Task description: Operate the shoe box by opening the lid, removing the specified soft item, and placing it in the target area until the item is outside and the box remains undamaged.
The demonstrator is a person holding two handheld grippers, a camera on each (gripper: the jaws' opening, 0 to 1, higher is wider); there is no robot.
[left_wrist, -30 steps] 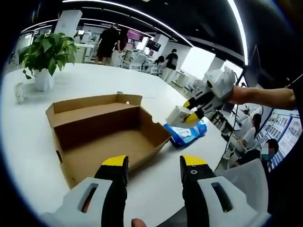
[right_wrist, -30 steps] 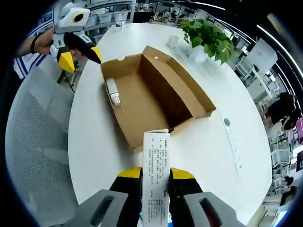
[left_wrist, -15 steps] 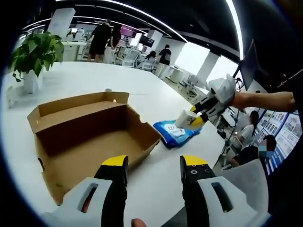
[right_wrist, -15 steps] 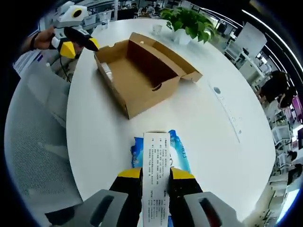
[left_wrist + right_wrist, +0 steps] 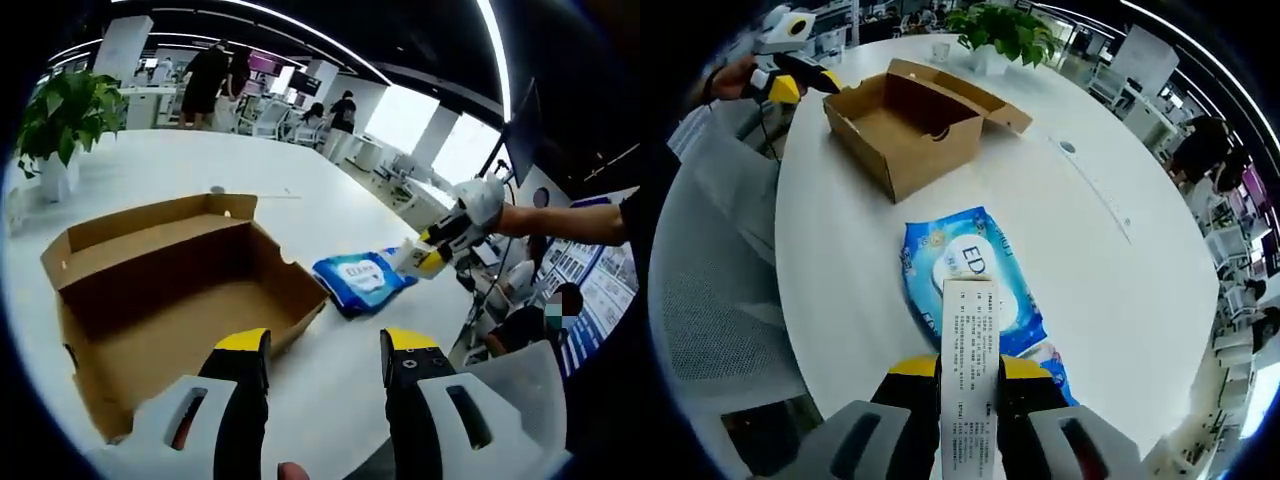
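In the right gripper view, the right gripper (image 5: 968,385) is seen clamped on a white printed label (image 5: 968,340) that stands up between its yellow-tipped jaws, with the blue wipes pack (image 5: 975,285) lying flat on the white table (image 5: 1110,290) just beyond them; whether the label is joined to the pack cannot be told. The open shoe box (image 5: 902,125) is set farther off on the table, its lid folded back, well apart from the pack. In the left gripper view, the left gripper (image 5: 325,355) is held with its jaws apart and nothing between them, above the table edge near the box. A potted plant (image 5: 62,115) is placed at the table's far side. People in the office behind are too small to make out.
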